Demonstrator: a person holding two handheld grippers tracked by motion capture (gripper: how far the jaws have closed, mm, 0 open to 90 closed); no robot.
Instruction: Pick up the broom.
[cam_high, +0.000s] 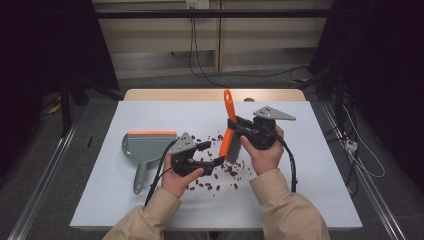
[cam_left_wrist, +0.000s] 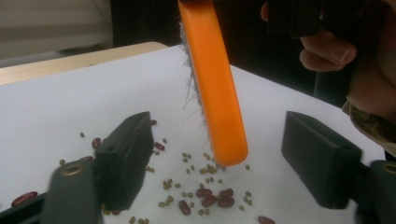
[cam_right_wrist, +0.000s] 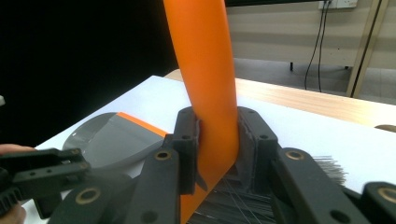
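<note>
An orange-backed brush (cam_high: 229, 107) stands tilted over scattered red and green beans (cam_high: 220, 175) on the white table (cam_high: 310, 165). My right gripper (cam_high: 235, 125) is shut on its handle; in the right gripper view both jaws press the orange handle (cam_right_wrist: 205, 56), with the bristles (cam_right_wrist: 243, 200) below. My left gripper (cam_high: 212, 154) hangs low over the beans, just left of the bristles, with its jaws apart. In the left gripper view the brush tip (cam_left_wrist: 229, 149) sits beyond the gap between the black fingers (cam_left_wrist: 126, 158), above the beans (cam_left_wrist: 210, 193), and neither pad touches it.
A grey dustpan (cam_high: 147, 145) with an orange lip lies flat to the left of the left hand, handle toward the front edge; it also appears in the right gripper view (cam_right_wrist: 112, 140). Cables trail from both grippers. Dark curtains stand at both sides.
</note>
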